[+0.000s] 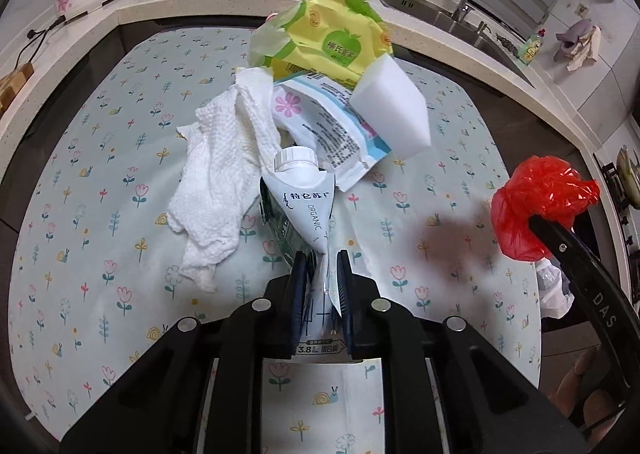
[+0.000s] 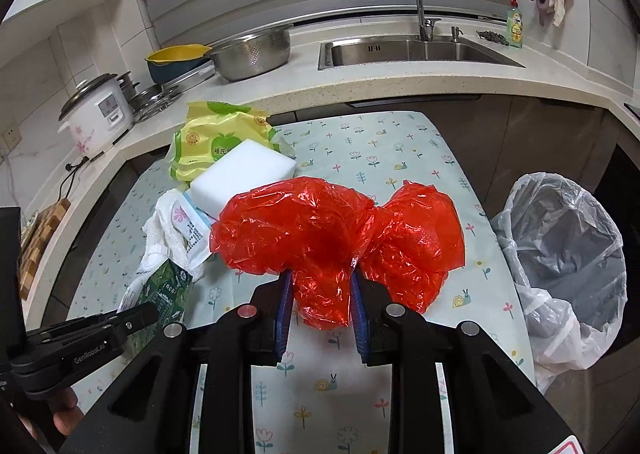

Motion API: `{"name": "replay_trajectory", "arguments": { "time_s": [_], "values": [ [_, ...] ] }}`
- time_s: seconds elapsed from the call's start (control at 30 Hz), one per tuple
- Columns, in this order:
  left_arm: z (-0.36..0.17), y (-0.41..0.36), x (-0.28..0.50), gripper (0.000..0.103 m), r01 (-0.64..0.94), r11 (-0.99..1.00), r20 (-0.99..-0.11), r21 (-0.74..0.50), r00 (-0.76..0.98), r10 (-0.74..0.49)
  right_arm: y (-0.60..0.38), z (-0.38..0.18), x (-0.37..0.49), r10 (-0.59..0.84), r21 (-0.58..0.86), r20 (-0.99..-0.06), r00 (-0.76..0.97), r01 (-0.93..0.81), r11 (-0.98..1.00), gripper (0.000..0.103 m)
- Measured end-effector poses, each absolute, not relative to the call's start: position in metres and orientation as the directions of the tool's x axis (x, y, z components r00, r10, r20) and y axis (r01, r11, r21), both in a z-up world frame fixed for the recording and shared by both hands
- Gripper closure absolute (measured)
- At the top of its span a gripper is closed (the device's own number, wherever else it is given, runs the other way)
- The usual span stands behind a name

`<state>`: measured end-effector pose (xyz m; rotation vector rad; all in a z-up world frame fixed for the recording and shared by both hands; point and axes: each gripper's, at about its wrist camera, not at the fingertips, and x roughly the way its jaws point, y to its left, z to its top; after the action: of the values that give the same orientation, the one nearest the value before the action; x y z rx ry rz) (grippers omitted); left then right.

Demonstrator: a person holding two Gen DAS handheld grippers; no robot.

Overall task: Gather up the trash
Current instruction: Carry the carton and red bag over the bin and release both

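Red plastic bag (image 2: 340, 238), centre frame, is clamped in the right tongs (image 2: 320, 294) and should swing right over the lined bin (image 2: 560, 254) before release, while the left tongs (image 1: 322, 274) grip the milk carton (image 1: 298, 209).
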<state>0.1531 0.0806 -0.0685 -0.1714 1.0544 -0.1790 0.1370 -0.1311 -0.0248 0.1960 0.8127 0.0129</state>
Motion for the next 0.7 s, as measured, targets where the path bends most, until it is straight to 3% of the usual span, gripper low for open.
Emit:
{"name": "replay_trajectory", "arguments": {
  "time_s": [0.7],
  "values": [
    [-0.029,-0.053,0.13,0.088,0.29,0.939,-0.808,-0.184,0.499,-0.312,-0.223,-0.011,0.088,0.02,0.224,-0.683,0.73,0.184,0.957,0.079]
  ]
}}
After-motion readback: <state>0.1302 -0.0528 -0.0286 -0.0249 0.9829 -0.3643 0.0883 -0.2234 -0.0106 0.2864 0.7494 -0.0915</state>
